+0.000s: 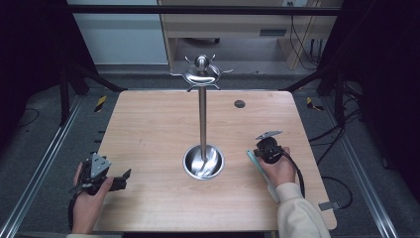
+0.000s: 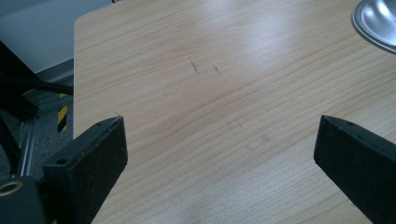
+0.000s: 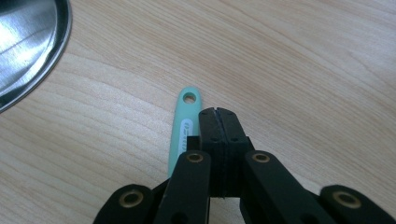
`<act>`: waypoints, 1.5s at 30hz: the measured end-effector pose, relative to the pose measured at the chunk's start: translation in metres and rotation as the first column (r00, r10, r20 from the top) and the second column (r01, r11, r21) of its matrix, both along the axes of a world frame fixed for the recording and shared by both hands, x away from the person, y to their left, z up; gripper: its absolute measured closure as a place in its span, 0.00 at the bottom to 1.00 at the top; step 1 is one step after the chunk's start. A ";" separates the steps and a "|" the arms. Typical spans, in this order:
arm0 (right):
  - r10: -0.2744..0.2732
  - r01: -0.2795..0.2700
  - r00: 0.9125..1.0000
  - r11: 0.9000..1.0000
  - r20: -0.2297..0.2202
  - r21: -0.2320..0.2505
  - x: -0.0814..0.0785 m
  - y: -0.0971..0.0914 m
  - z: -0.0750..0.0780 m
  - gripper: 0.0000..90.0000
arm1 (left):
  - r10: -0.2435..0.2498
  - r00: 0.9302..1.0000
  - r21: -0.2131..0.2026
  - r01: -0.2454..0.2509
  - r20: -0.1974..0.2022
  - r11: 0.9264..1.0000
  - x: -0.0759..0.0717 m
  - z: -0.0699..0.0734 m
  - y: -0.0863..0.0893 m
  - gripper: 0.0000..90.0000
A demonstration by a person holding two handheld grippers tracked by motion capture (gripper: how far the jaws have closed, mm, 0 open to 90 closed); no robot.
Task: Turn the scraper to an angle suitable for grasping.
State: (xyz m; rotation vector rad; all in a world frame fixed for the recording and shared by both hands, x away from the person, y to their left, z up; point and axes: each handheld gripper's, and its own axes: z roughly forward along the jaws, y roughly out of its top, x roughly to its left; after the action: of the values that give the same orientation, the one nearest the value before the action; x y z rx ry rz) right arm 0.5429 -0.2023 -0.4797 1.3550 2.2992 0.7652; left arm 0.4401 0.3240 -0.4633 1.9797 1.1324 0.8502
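Observation:
A mint-green utensil handle [image 3: 183, 126] with a hole at its end lies flat on the wooden table [image 1: 148, 129], just right of the steel stand's round base dish [image 1: 203, 161]. My right gripper [image 3: 217, 111] is shut, its two jaws pressed together with nothing between them. The handle runs along their left side and passes under the gripper body. In the high view the right gripper [image 1: 263, 151] sits over the green utensil [image 1: 253, 159]. My left gripper [image 2: 219, 140] stands open over bare wood at the table's near left corner [image 1: 121, 178].
The steel stand's pole [image 1: 202, 119] rises from the dish to a hooked crown [image 1: 202, 74] at the table's middle. A small dark round cap [image 1: 239, 103] sits at the back right. Dark frame rails and cables run along the floor beside the table.

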 end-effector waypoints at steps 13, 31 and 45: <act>0.094 -0.092 0.994 0.995 -0.062 0.038 -0.006 0.012 -0.002 1.00 | -0.004 1.000 0.006 0.004 -0.006 1.000 0.000 -0.001 0.000 0.03; 0.264 -0.264 0.961 0.965 -0.086 0.013 -0.028 0.038 0.011 1.00 | 0.010 1.000 -0.009 -0.010 -0.010 1.000 -0.001 -0.002 0.003 0.03; 0.305 -0.312 0.946 0.948 -0.106 -0.062 -0.026 0.050 0.052 1.00 | 0.020 1.000 -0.010 -0.020 -0.007 1.000 -0.007 -0.001 0.004 0.03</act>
State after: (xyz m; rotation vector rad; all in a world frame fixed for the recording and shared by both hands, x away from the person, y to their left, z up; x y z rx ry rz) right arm 0.5171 -0.1526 -0.4279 1.0296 2.6269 0.7057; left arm 0.4335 0.3282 -0.4647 1.9678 1.1605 0.8467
